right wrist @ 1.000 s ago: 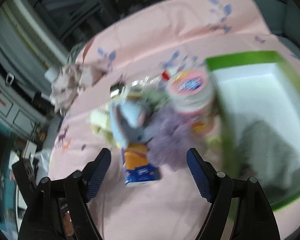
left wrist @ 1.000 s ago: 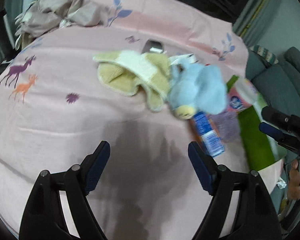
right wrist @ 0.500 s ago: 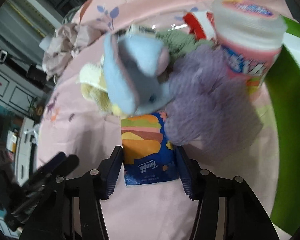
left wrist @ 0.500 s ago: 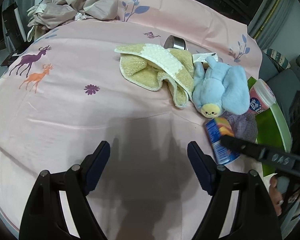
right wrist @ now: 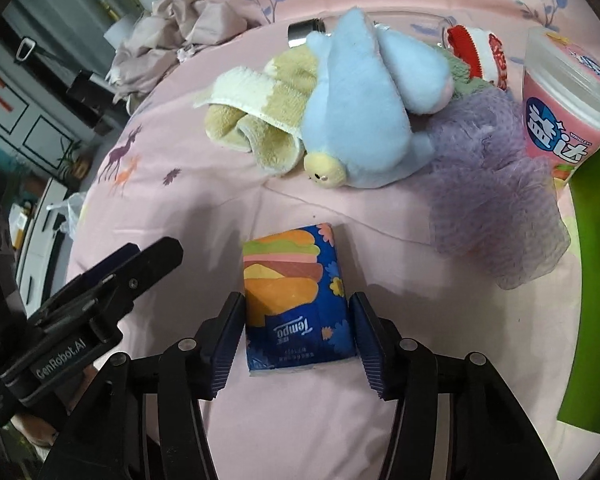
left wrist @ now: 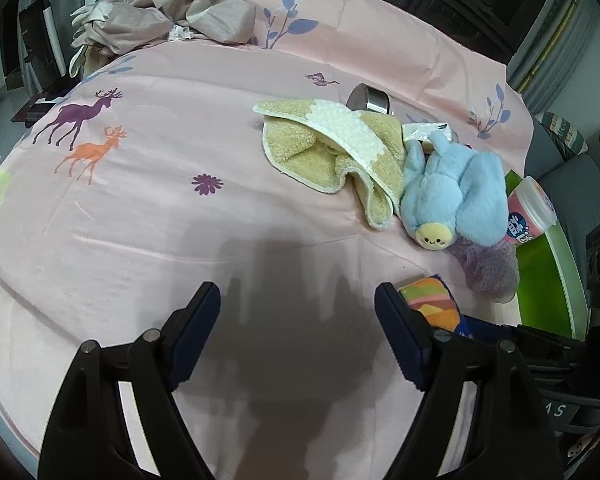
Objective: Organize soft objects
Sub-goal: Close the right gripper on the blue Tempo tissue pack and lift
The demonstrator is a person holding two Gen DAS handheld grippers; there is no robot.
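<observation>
Tissue pack (right wrist: 298,300) between right hand-held gripper (right wrist: 298,338)

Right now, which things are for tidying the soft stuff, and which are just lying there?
For the job: tissue pack, blue plush toy, yellow towel, purple mesh pouf, green bin.
Just lying about: pink gum tub, metal can.

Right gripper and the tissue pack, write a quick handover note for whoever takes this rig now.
Right gripper: jaws have just been closing around the blue Tempo tissue pack, pads at its sides.
Left gripper: open, empty, above the pink sheet.
Blue plush toy, yellow towel and purple mesh sponge lie heaped beside the green bin.
Done: nothing visibly sorted.
Left: every soft item.
</observation>
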